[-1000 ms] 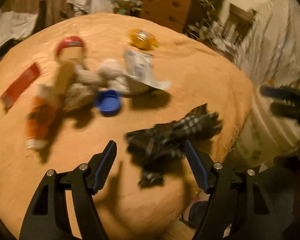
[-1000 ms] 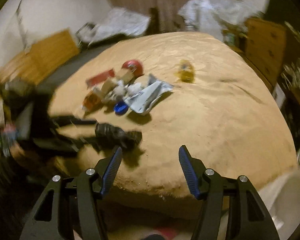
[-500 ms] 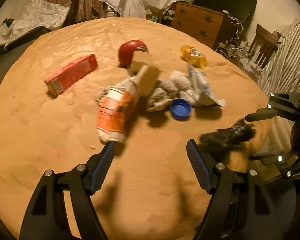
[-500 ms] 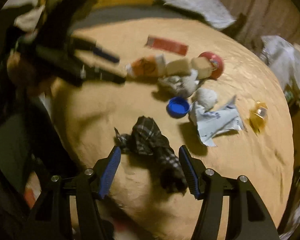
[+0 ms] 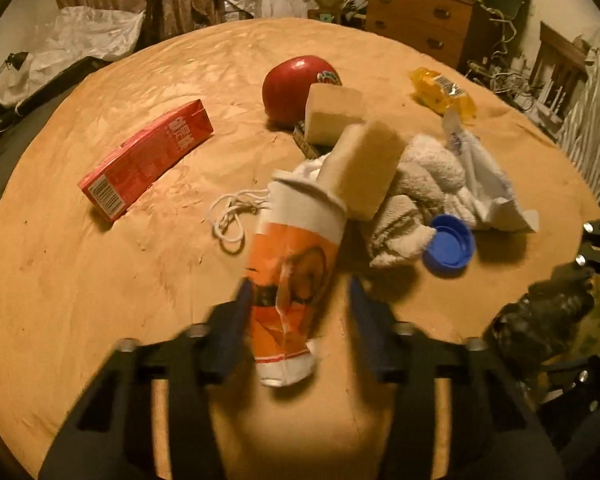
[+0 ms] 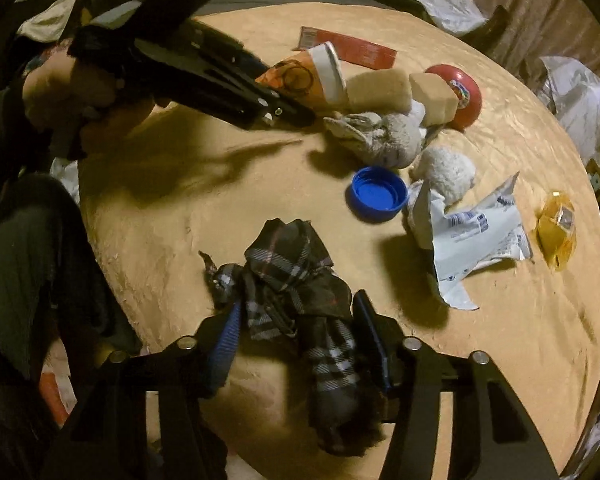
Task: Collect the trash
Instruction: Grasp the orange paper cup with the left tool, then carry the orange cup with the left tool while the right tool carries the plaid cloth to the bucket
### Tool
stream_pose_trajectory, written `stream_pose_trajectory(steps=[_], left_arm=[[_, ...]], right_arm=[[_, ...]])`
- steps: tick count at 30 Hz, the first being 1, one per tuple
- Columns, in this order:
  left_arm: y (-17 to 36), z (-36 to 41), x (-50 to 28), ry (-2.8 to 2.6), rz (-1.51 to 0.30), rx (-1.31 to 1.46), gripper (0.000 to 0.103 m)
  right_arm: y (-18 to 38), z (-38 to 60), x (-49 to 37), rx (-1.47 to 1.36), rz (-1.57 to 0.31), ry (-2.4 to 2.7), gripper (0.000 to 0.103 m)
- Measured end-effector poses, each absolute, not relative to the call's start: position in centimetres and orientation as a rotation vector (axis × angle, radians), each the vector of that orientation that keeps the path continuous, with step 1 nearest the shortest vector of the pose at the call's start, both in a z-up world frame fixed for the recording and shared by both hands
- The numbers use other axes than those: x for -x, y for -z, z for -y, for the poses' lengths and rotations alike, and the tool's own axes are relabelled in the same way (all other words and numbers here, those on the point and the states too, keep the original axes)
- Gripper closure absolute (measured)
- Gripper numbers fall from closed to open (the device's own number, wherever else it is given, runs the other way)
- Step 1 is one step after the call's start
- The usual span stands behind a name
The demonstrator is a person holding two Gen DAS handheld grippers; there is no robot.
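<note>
An orange and white paper cup (image 5: pixel 292 272) lies on its side on the tan round table (image 5: pixel 100 280); my left gripper (image 5: pixel 298 312) is open with a finger on each side of the cup's base. It also shows in the right wrist view (image 6: pixel 304 76). My right gripper (image 6: pixel 296 344) is open around a dark plaid cloth bundle (image 6: pixel 296 284) near the table edge. Other trash lies beyond: a red carton (image 5: pixel 148 156), blue cap (image 5: pixel 450 246), crumpled white wrapper (image 6: pixel 468 232), yellow wrapper (image 5: pixel 442 90), grey rags (image 5: pixel 420 188).
A red round tin (image 5: pixel 292 86) and two tan sponges (image 5: pixel 360 164) sit mid-table with a white string (image 5: pixel 232 216). A wooden dresser (image 5: pixel 420 20) and plastic-covered furniture (image 5: pixel 80 36) stand beyond the table.
My left gripper has moved forward so its fingers flank the paper cup. My right gripper has moved in closer over the plaid cloth.
</note>
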State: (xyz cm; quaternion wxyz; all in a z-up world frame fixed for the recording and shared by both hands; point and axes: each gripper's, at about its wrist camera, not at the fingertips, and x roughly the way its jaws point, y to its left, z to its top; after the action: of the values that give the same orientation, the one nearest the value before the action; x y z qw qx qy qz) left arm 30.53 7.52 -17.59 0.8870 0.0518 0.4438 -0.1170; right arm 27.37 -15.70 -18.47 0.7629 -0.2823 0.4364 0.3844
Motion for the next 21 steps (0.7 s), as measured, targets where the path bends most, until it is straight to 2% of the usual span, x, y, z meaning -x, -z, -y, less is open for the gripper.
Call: stream_pose_trajectory(steps=[3, 4, 8, 15, 21], left_arm=[[17.4, -7.7, -30.2, 0.220, -0.905, -0.093, 0.073], [17.3, -7.7, -29.8, 0.206, -0.894, -0.091, 0.079], [16.1, -8.5, -27.4, 0.161, -0.840, -0.059, 0.078], [12.2, -9.1, -22.4, 0.103, -0.744, 0.032, 0.079], [7.7, -6.3, -17.7, 0.058, -0.630, 0.060, 0.078]], right_arm=[[18.3, 16.1, -27.2, 0.558, -0.936, -0.799, 0.060], [18.2, 16.4, -27.0, 0.526, -0.928, -0.782, 0.062], [17.6, 17.9, -26.0, 0.374, -0.894, -0.723, 0.068], [14.5, 20.4, -23.2, 0.127, -0.773, -0.630, 0.068], [10.0, 22.9, -21.2, -0.027, -0.628, -0.496, 0.068]])
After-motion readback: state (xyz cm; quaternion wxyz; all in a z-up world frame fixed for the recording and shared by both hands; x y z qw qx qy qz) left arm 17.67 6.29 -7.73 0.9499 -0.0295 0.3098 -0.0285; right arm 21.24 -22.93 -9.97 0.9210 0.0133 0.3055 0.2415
